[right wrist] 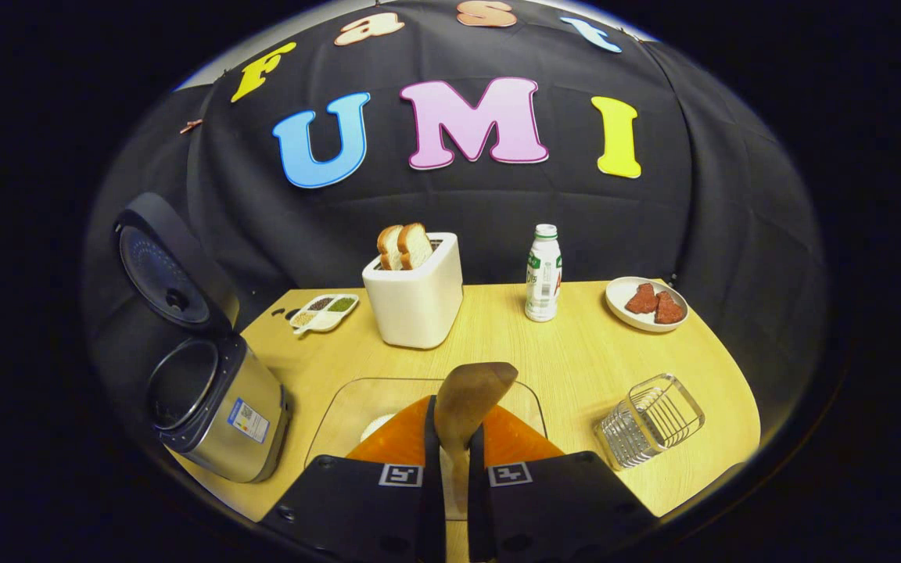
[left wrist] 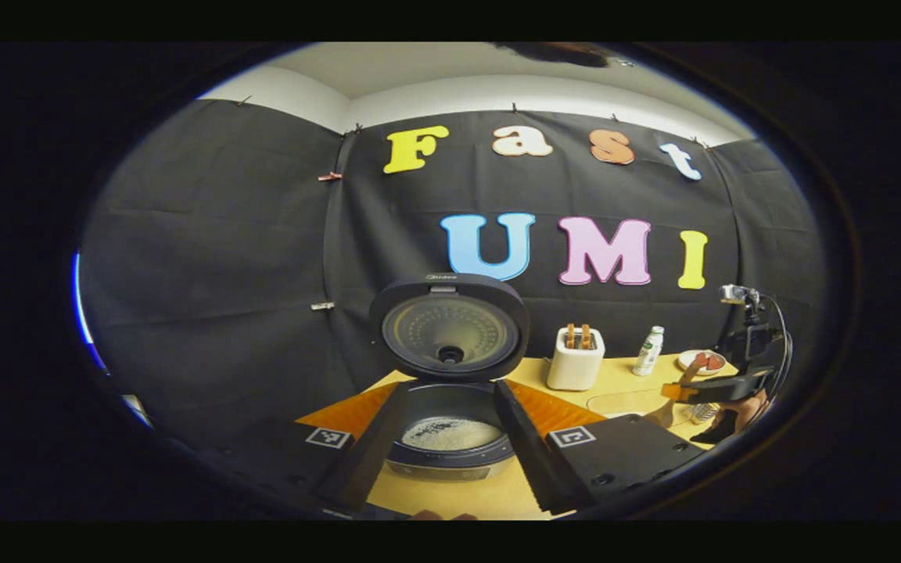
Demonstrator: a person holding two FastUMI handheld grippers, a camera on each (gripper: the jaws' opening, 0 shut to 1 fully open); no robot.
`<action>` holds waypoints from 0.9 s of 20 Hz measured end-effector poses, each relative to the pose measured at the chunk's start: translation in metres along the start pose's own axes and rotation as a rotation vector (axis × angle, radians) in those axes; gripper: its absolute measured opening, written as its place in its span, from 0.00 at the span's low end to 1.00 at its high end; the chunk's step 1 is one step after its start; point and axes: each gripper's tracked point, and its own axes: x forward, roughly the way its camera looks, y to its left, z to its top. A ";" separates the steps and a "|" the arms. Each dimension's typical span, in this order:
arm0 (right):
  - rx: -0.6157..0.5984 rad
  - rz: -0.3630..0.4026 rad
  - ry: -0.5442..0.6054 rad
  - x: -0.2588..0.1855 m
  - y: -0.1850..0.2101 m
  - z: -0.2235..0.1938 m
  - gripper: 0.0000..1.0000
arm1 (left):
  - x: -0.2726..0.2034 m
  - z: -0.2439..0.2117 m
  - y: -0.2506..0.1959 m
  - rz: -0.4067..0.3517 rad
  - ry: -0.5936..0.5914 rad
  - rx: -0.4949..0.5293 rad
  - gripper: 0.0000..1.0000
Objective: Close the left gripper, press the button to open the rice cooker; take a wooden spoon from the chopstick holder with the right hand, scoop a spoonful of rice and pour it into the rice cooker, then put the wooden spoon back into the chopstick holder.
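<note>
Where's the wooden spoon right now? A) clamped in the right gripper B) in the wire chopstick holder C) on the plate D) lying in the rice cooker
A: in the right gripper view the wooden spoon stands up between the right gripper's closed fingers, apart from the wire holder.

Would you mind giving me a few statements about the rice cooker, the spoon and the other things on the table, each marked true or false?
1. The rice cooker has its lid up. True.
2. The right gripper is shut on the wooden spoon. True.
3. The chopstick holder holds several utensils. False: the wire holder is empty.
4. The toaster has no bread in it. False: two slices stick out of its top.
5. The left gripper is open in front of the cooker. True: its fingers stand apart on either side of the pot opening.
6. The bottle lies on its side. False: it stands upright between the toaster and the plate.
</note>
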 end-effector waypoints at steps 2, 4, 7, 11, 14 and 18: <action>-0.006 0.007 0.003 0.002 0.007 -0.002 0.16 | 0.002 -0.003 0.003 -0.003 0.006 -0.003 0.77; 0.001 0.018 0.015 0.004 0.015 -0.007 0.16 | 0.005 -0.004 0.004 -0.010 0.013 -0.010 0.77; 0.080 0.033 0.044 0.005 0.030 -0.014 0.16 | 0.009 -0.007 0.003 -0.016 0.019 -0.012 0.77; 0.144 0.040 0.061 0.011 0.050 -0.015 0.16 | 0.009 -0.008 0.010 -0.012 0.028 -0.012 0.77; 0.210 0.055 0.073 0.014 0.060 -0.014 0.16 | 0.008 -0.010 0.013 -0.010 0.032 -0.004 0.77; 0.328 0.054 0.085 0.018 0.063 -0.012 0.16 | 0.006 -0.009 0.014 -0.011 0.035 0.001 0.77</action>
